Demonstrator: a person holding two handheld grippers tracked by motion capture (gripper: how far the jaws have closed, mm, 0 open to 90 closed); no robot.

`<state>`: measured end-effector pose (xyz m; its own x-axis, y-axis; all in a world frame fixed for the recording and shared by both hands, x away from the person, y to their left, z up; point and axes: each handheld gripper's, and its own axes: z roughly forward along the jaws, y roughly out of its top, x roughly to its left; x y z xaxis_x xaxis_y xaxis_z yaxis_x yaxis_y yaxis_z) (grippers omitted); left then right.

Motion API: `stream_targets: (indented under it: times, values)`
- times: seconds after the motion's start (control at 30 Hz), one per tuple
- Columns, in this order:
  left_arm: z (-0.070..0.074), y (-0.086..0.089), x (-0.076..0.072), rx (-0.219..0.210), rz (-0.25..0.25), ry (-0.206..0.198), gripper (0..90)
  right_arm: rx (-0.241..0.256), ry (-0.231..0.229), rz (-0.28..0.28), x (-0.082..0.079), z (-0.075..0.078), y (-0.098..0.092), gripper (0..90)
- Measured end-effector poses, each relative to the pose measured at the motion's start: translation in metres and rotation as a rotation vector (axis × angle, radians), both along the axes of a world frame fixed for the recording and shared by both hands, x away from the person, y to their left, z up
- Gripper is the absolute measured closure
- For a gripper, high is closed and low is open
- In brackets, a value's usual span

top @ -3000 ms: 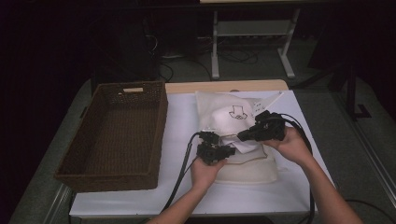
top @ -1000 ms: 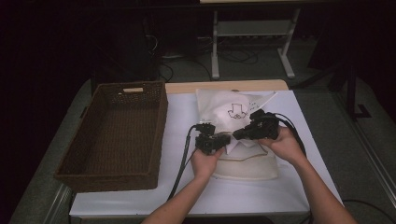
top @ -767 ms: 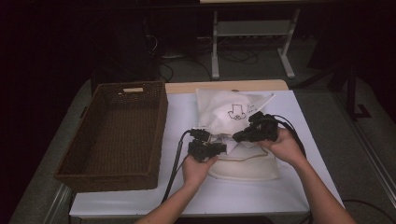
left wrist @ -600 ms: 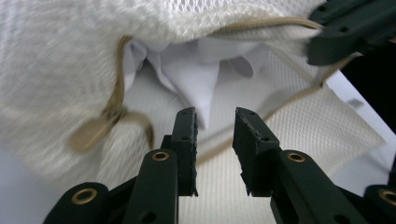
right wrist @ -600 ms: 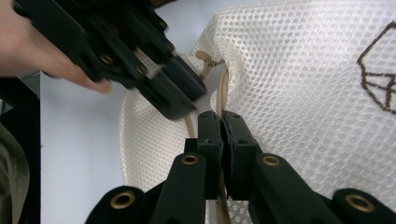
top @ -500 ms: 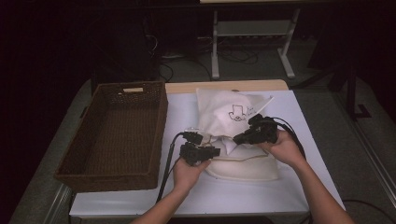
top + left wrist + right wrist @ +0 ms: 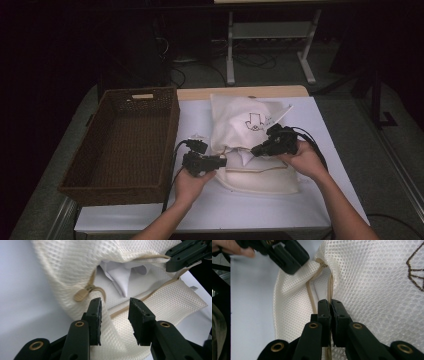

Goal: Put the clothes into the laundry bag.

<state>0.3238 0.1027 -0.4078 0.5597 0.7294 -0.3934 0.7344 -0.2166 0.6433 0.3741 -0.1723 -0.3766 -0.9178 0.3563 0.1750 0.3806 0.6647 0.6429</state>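
While right tongs [image 7: 330, 322] pinch the mesh bag [image 7: 372, 290], left tongs [image 7: 114, 315] gape beside it

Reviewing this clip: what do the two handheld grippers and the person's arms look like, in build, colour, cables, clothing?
Both the left gripper and right gripper are compact black units, each trailing a black cable. Up close, the left gripper's fingers are flat dark blocks with ribbed inner pads on arms with brass-coloured rivets; the right gripper's fingers match. The forearms are bare, no sleeves or gloves visible.

Left claw [image 7: 114, 312] agape – right claw [image 7: 330, 315] clamped
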Motion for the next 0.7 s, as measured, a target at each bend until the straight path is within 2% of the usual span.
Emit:
stream_targets:
  times: [0.23, 0.33, 0.37, 0.4, 0.5, 0.63, 0.7]
  values:
    - [0.004, 0.015, -0.005, 0.046, 0.031, -0.011, 56.3, 0.005, 0.006, -0.01, 0.0, -0.002, -0.006, 85.3]
    - [0.001, 0.016, -0.006, 0.063, 0.027, 0.009, 56.2, 0.007, 0.005, -0.007, -0.001, -0.002, -0.006, 85.2]
    - [-0.001, 0.017, -0.006, 0.063, 0.018, 0.021, 63.0, 0.008, 0.004, -0.003, -0.001, -0.001, -0.006, 85.3]
    - [-0.003, 0.017, -0.006, 0.058, 0.003, 0.03, 63.0, 0.008, 0.004, -0.003, -0.001, -0.001, -0.006, 85.3]
    - [-0.006, 0.016, -0.009, 0.047, -0.042, 0.045, 76.5, 0.007, 0.006, -0.005, -0.001, -0.002, -0.006, 85.2]
    - [-0.004, 0.017, -0.014, 0.028, -0.086, 0.059, 84.4, 0.007, 0.007, -0.006, 0.0, -0.001, -0.008, 85.1]
    - [-0.003, 0.018, -0.016, 0.03, -0.094, 0.062, 85.1, 0.006, 0.008, -0.007, 0.0, -0.001, -0.009, 85.0]
